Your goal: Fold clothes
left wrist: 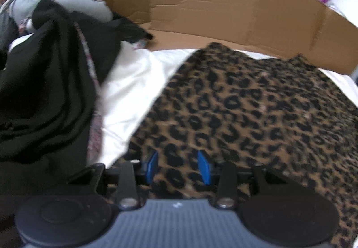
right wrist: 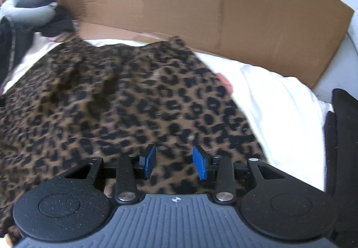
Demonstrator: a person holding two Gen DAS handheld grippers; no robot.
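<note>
A leopard-print garment (left wrist: 257, 113) (right wrist: 123, 102) lies spread over a white sheet (left wrist: 134, 91) (right wrist: 279, 109). My left gripper (left wrist: 177, 167) hovers over the garment's near left part, open, its blue pads (left wrist: 153, 164) apart with only the print showing between them. My right gripper (right wrist: 174, 164) is open too, above the garment's near right part, blue pads (right wrist: 199, 164) spread and holding nothing. Whether either gripper touches the cloth is unclear. Both views are blurred.
A heap of black clothes (left wrist: 44, 96) and a grey garment (left wrist: 60, 4) lie to the left. Flattened cardboard (left wrist: 223, 17) (right wrist: 201, 6) stands along the far side. A black cloth (right wrist: 342, 136) sits at the right edge.
</note>
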